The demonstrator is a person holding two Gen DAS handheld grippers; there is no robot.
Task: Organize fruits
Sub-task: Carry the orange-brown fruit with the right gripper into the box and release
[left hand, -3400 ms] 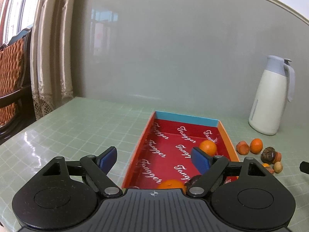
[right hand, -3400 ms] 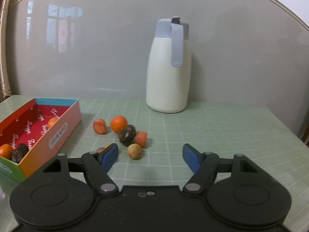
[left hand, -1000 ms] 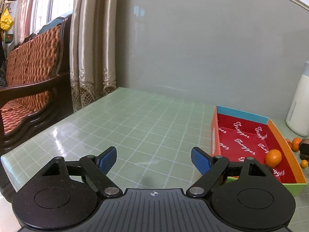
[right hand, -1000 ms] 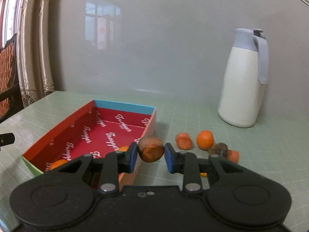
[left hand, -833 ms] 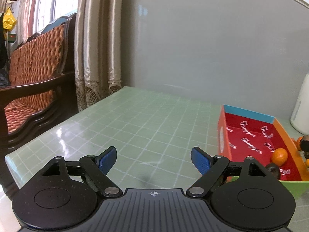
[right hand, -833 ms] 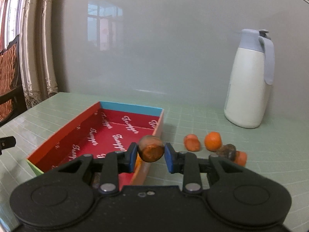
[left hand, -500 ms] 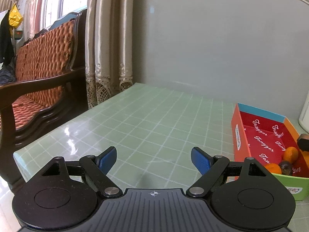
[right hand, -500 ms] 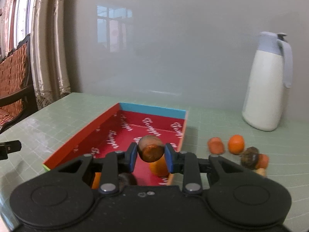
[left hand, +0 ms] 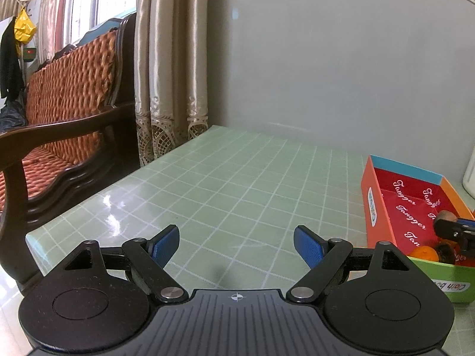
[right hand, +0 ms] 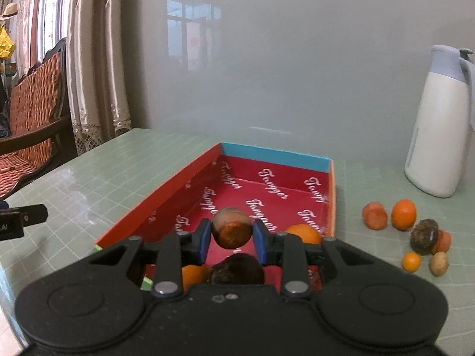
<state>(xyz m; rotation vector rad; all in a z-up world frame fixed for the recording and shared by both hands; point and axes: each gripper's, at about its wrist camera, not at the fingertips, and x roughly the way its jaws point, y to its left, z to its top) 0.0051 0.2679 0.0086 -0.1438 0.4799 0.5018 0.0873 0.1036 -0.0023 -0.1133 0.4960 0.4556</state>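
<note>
My right gripper is shut on a round brown fruit and holds it above the near half of the red-lined box. Inside the box lie an orange, a dark fruit and a second orange, partly hidden by the gripper. Several fruits lie loose on the table right of the box. My left gripper stands open over bare tabletop, left of the box. In the left wrist view, the right gripper with its fruit shows at the right edge.
A white jug with a grey lid stands at the back right by the wall. A wooden chair with a woven back and curtains are beyond the green tiled table's left edge.
My right gripper has carried the brown fruit leftward from beside the box's right wall to over its inside. My left gripper's view has swung left, pushing the box toward the right edge.
</note>
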